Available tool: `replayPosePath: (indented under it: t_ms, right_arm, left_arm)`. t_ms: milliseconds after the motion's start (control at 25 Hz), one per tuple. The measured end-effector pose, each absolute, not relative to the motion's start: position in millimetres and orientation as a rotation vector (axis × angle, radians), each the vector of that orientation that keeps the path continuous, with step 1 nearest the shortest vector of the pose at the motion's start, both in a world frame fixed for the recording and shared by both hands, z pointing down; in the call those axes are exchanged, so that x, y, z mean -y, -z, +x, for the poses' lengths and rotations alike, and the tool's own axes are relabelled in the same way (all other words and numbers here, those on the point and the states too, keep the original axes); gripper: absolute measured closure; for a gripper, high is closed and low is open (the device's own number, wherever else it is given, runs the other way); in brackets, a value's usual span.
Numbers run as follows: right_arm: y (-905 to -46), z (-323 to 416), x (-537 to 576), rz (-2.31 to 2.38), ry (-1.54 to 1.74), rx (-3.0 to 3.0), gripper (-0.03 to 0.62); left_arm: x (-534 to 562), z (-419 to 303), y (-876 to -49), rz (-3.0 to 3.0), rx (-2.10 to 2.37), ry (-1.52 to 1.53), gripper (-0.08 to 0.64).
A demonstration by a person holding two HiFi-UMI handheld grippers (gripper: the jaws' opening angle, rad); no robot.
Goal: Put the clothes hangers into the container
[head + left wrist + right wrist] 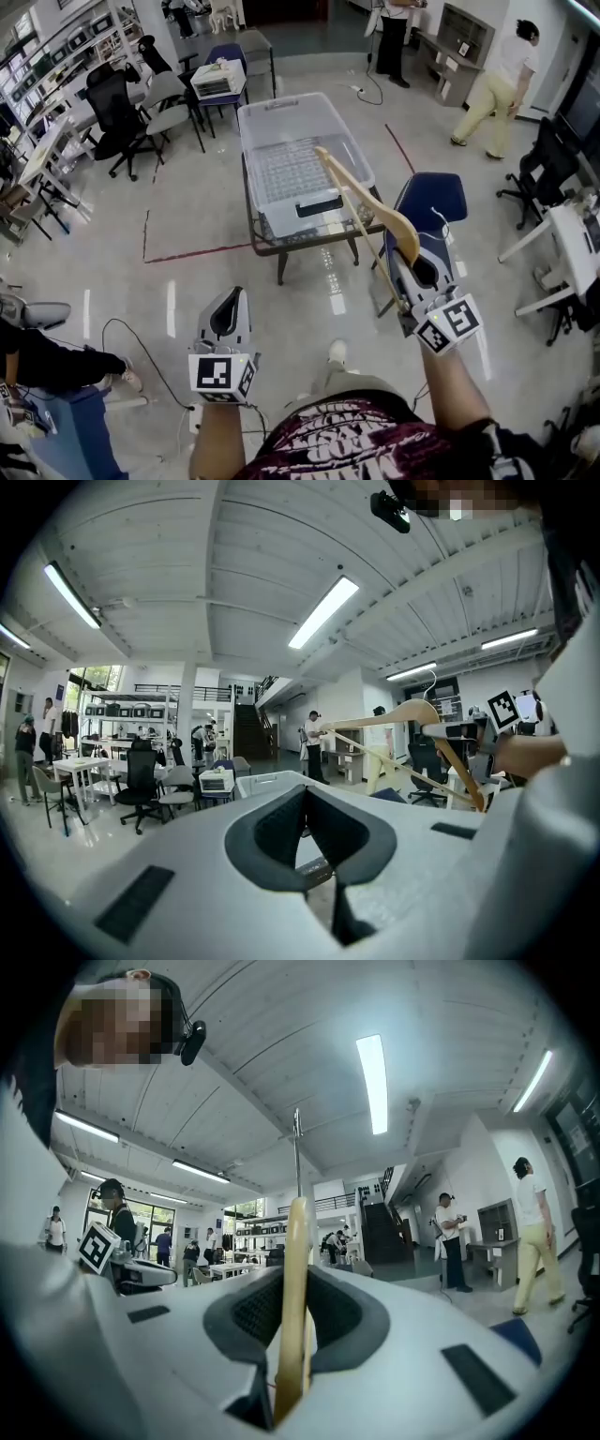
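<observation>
Status: we hold the right gripper (412,258) raised in front of the body, its fingers (246,1321) clenched on a wooden hanger (361,202). In the right gripper view the hanger (295,1279) stands edge-on between the pads, with its metal hook rising above. The grip appears to sit near the neck, so one long arm reaches out over the near rim of the container (281,103). The hanger is in the air, not yet inside.

The left gripper (228,309) hangs low and well apart from the container. Its fingers (272,827) are closed on nothing.

The container is a clear plastic bin on a small table (281,251). We see no hangers in it. A blue chair (431,199) stands just beside the table, under the right gripper.

Hazards, as we judge them:
- Early release. Most of the hanger lies short of or above the near wall. Letting go here would likely drop it on the rim, the chair or the floor.
- Rim strike. A low approach would drive the leading arm into the wall and shift the bin on the table.
- Rotation in the grip. Flat wood held across narrow pads can pivot under its own weight.
- Hook snag. The hook can catch the rim or the gripper body on release.
</observation>
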State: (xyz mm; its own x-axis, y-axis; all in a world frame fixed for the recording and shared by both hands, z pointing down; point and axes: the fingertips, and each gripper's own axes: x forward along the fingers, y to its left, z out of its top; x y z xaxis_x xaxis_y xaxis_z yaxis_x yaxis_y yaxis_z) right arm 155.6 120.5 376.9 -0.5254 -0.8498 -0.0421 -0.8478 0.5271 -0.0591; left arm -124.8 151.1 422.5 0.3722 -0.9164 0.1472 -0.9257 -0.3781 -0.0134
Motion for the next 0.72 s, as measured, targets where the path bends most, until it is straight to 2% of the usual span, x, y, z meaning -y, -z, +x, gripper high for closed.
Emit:
replayPosePath:
  t_ms: [720]
  right_arm:
    - [-377.4,201.5,-19.6,-1.442,0.067,-2.671,0.531]
  left_arm:
    - [-48.2,-78.7,-415.1,2.549,1.703,-0.174,0.554]
